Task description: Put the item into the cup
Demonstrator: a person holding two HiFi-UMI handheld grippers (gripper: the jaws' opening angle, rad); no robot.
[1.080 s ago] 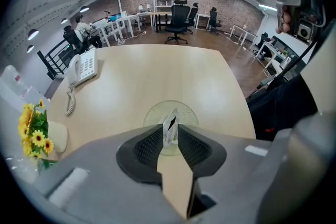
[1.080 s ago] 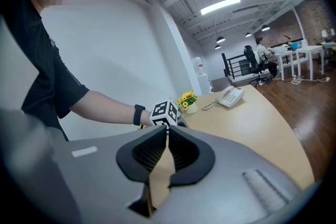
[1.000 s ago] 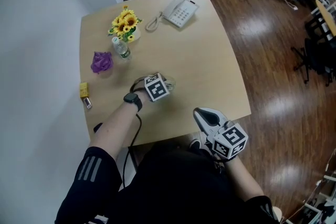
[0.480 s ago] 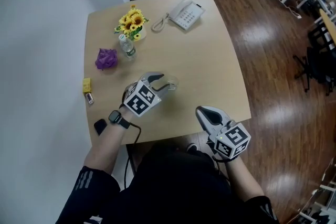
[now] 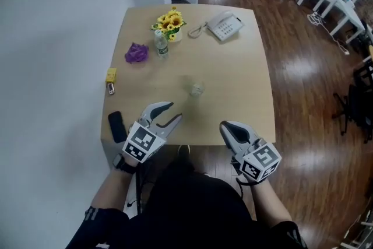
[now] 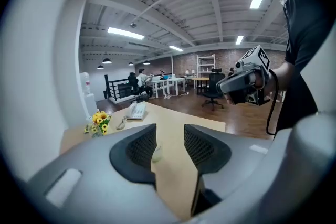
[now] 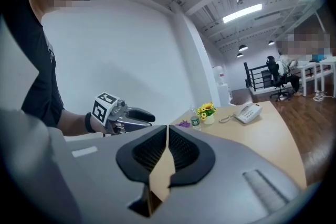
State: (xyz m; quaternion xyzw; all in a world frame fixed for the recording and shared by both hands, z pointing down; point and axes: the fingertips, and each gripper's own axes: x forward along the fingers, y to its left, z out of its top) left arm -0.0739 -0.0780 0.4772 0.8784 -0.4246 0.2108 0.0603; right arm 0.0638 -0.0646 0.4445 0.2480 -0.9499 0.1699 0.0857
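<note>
A small clear cup (image 5: 197, 89) stands near the middle of the wooden table (image 5: 245, 84); what it holds I cannot make out. My left gripper (image 5: 173, 111) hovers over the table's near edge, well short of the cup, open with nothing between its jaws. In the left gripper view the cup (image 6: 157, 153) shows small between the left gripper's (image 6: 170, 136) parted pads. My right gripper (image 5: 225, 125) is by the near edge at the right, shut and empty. In the right gripper view the right gripper's (image 7: 167, 136) pads nearly meet.
At the table's far side stand a sunflower pot (image 5: 169, 23), a small bottle (image 5: 161, 44) and a white telephone (image 5: 227, 26). A purple bundle (image 5: 137, 53), a yellow block (image 5: 111, 74) and a black object (image 5: 116, 125) lie along the left edge. Office chairs stand beyond.
The left gripper has drawn back from the cup toward the table's near edge, and its jaws have parted. The cup stays on the table. The right gripper has barely moved.
</note>
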